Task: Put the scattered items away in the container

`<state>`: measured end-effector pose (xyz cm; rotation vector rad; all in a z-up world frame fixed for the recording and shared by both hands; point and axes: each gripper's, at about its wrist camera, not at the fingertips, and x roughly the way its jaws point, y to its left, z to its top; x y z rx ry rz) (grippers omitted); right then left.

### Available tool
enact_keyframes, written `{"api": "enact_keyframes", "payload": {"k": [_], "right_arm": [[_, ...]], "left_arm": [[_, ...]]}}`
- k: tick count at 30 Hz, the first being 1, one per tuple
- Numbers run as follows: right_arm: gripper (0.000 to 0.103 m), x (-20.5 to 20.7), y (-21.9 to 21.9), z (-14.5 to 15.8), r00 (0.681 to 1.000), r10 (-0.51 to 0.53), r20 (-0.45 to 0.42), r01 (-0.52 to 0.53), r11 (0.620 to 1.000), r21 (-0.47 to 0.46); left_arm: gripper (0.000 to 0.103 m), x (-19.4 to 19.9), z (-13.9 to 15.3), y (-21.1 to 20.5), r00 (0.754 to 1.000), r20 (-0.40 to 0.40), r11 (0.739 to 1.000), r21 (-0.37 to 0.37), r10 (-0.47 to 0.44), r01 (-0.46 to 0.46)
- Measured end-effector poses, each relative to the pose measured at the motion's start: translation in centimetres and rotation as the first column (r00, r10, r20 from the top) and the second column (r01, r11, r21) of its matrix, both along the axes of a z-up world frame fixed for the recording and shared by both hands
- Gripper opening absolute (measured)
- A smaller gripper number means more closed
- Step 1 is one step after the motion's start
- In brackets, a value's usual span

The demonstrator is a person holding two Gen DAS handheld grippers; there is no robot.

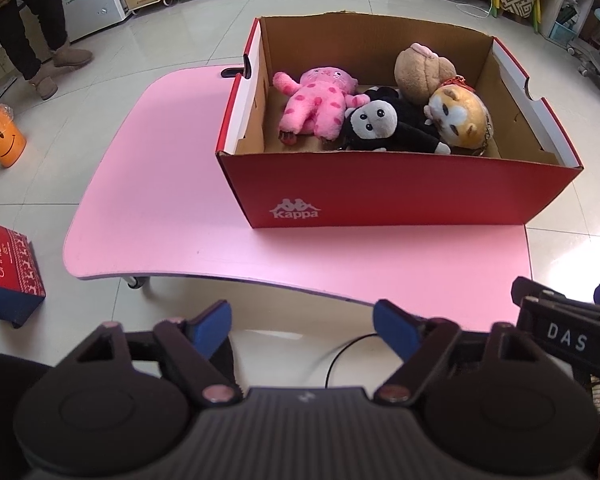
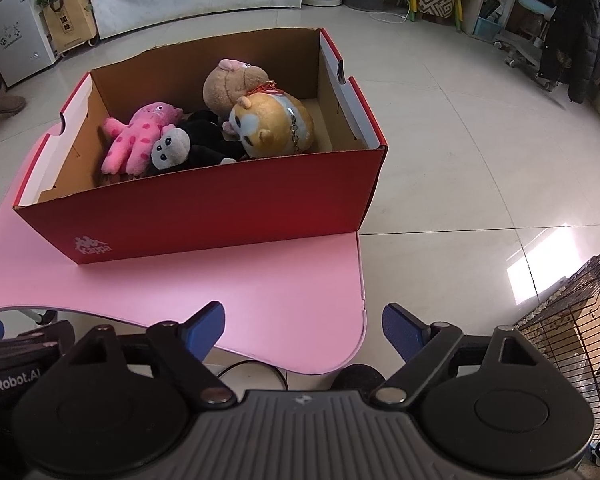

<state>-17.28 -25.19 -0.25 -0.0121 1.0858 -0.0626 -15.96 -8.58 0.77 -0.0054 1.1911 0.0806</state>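
Note:
A red Kappa cardboard box (image 1: pixel 400 188) (image 2: pixel 220 212) stands on the pink low table (image 1: pixel 172 200) (image 2: pixel 260 292). Inside lie a pink spotted plush (image 1: pixel 320 104) (image 2: pixel 140 140), a black monkey plush (image 1: pixel 384 124) (image 2: pixel 188 148), a yellow hamster plush (image 1: pixel 460 118) (image 2: pixel 276 124) and a tan plush (image 1: pixel 420 68) (image 2: pixel 232 84). My left gripper (image 1: pixel 302 322) is open and empty, held back from the table's near edge. My right gripper (image 2: pixel 304 324) is open and empty over the table's near right corner. The right gripper's side shows at the left wrist view's right edge (image 1: pixel 564 328).
A Christmas gift box (image 1: pixel 8 268) and an orange smiley bucket (image 1: pixel 2 136) sit on the tiled floor at the left. A person's legs (image 1: pixel 40 40) stand at the far left. A wire cage (image 2: pixel 580 328) is at the right. A cable (image 1: pixel 340 356) lies under the table edge.

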Motion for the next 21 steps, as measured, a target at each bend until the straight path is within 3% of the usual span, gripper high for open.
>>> {"api": "enact_keyframes", "payload": {"k": [2,7,9,12,14,21], "right_arm": [[0.075,0.03,-0.04,-0.11,1.000,-0.001,-0.009,0.001,1.000,0.006],[0.056,0.01,-0.06,-0.25,1.000,0.003,-0.020,-0.002,1.000,0.023],[0.048,0.01,-0.02,-0.33,1.000,0.006,-0.023,-0.005,1.000,0.024],[0.034,0.03,0.03,-0.47,1.000,0.009,-0.029,-0.008,1.000,0.024],[0.017,0.06,-0.04,-0.51,0.999,0.005,-0.031,-0.004,1.000,0.027],[0.011,0.01,-0.10,-0.42,1.000,0.000,-0.025,0.001,1.000,0.024]], "left_arm": [[0.065,-0.01,-0.03,0.01,1.000,0.000,1.000,-0.003,0.000,0.000],[0.037,-0.09,-0.02,0.04,1.000,0.008,1.000,-0.003,-0.008,0.008],[0.017,-0.16,0.01,0.00,1.000,0.012,1.000,0.003,-0.011,0.011],[0.010,-0.22,0.09,0.06,1.000,0.021,1.000,0.003,-0.012,0.012],[0.006,-0.26,0.17,0.11,0.999,0.031,1.000,0.006,-0.012,0.012],[0.004,-0.26,0.32,0.06,0.999,0.044,1.000,-0.006,-0.023,0.023]]}}
